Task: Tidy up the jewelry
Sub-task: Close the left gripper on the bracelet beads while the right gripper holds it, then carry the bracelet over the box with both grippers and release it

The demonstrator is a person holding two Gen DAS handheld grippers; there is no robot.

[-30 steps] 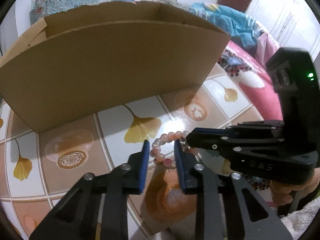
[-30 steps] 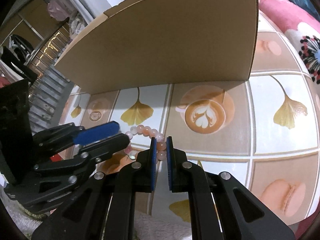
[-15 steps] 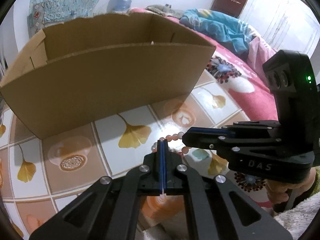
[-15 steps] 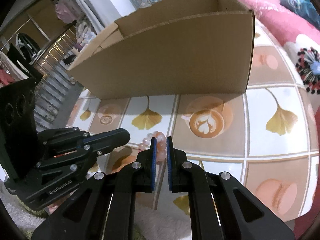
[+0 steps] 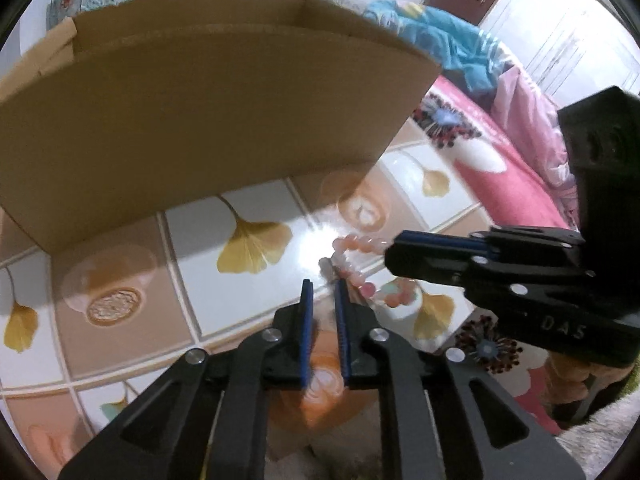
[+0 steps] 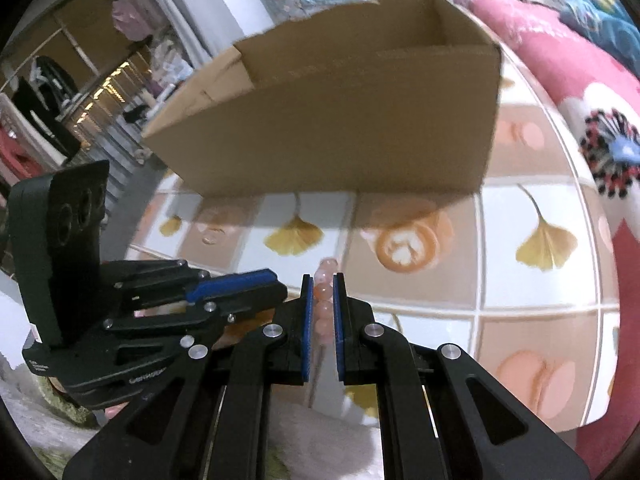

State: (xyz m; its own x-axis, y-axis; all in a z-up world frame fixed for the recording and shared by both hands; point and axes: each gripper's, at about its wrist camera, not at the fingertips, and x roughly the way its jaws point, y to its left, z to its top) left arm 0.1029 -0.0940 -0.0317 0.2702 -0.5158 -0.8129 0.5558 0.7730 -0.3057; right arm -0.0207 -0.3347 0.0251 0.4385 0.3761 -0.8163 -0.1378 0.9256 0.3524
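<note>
A pink bead bracelet (image 5: 352, 258) hangs above the patterned table. My right gripper (image 6: 320, 280) is shut on the bracelet (image 6: 325, 294), whose beads sit between its blue pads. In the left wrist view the right gripper (image 5: 394, 250) reaches in from the right, holding the bracelet's far end. My left gripper (image 5: 323, 286) is slightly open and empty, with the bracelet just beyond its right fingertip. It also shows in the right wrist view (image 6: 276, 284), low on the left. An open cardboard box (image 5: 200, 112) stands behind; it also shows in the right wrist view (image 6: 340, 120).
The table has a cloth (image 6: 532, 240) printed with ginkgo leaves and coffee cups. A bed with a pink floral blanket (image 5: 500, 168) lies to the right. Shelves and clutter (image 6: 80, 92) stand at the left of the room.
My left gripper, shut half a second ago, has opened slightly and stands clear of the bracelet. My right gripper has lifted the bracelet higher, toward the box.
</note>
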